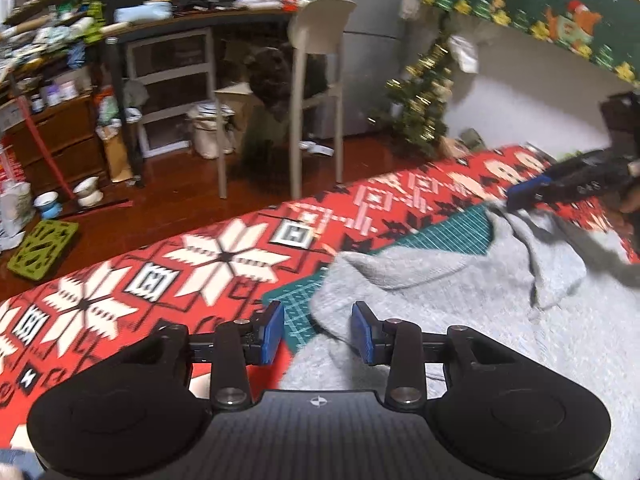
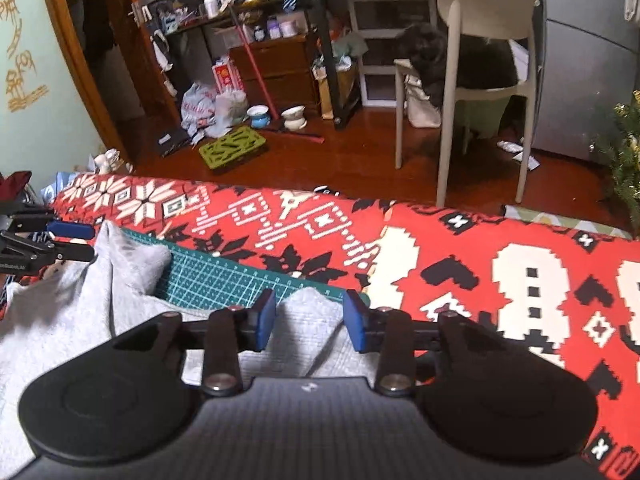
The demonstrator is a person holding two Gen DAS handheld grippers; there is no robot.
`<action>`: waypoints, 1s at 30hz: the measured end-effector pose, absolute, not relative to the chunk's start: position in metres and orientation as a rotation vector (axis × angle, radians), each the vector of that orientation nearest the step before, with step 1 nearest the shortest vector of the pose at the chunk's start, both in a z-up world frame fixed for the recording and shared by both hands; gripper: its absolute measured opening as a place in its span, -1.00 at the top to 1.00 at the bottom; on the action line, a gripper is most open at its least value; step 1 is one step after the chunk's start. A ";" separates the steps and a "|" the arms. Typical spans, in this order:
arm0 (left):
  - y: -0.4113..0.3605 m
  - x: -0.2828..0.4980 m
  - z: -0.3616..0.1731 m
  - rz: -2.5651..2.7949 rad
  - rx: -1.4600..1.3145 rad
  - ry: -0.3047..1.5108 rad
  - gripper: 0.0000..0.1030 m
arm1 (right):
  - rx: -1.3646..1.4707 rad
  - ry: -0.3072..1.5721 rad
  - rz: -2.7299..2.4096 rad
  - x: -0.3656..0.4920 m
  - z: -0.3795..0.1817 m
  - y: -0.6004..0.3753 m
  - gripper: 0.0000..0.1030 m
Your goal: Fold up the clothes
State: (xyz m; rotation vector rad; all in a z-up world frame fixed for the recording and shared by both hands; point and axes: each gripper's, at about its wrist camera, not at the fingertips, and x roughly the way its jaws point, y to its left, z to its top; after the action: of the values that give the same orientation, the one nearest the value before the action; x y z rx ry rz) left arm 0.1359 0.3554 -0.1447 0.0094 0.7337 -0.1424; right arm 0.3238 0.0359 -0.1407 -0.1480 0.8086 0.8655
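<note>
A grey fleece garment (image 1: 460,312) lies rumpled on a green cutting mat (image 1: 452,232) over a red patterned blanket (image 1: 160,276). My left gripper (image 1: 319,332) hovers at the garment's left edge; its blue pads stand apart, a fold of cloth lies between them, and neither pad presses on it. My right gripper (image 2: 310,320) is open too, with a corner of the garment (image 2: 308,312) lying loose between its pads. Each gripper shows in the other's view: the right gripper (image 1: 520,200) at the garment's far corner, the left gripper (image 2: 86,242) at the left edge.
Beyond the blanket's edge is a wooden floor (image 2: 320,160) with a beige chair (image 2: 480,40), a dark furry animal (image 2: 428,56) on its seat, a green crate (image 2: 232,148) and two bowls. A cluttered desk (image 1: 180,20) stands behind. A small Christmas tree (image 1: 424,100) stands by the wall.
</note>
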 end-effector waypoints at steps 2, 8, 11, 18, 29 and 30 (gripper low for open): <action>0.353 0.140 -0.147 -0.182 0.029 0.746 0.29 | -0.152 0.810 0.887 0.327 -0.146 0.036 0.21; 0.346 0.144 -0.152 -0.188 -0.008 0.753 0.81 | -0.163 0.817 0.936 0.324 -0.152 0.032 0.83; 0.337 0.127 -0.142 -0.154 0.012 0.702 0.84 | -0.139 0.782 0.953 0.311 -0.140 0.024 0.84; 0.317 0.063 -0.101 -0.144 0.019 0.628 0.84 | -0.047 0.690 0.921 0.257 -0.093 -0.017 0.86; 0.261 -0.061 -0.056 -0.184 -0.014 0.580 0.84 | 0.084 0.603 0.898 0.107 -0.041 -0.095 0.86; 0.257 -0.068 -0.055 -0.187 -0.017 0.583 0.84 | 0.086 0.592 0.898 0.094 -0.037 -0.101 0.86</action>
State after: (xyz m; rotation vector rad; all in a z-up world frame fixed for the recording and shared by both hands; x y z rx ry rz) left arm -0.0685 0.2573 -0.0555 -0.0170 0.5830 -0.1866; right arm 0.0936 -0.1009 -0.0370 0.0857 0.5916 0.8980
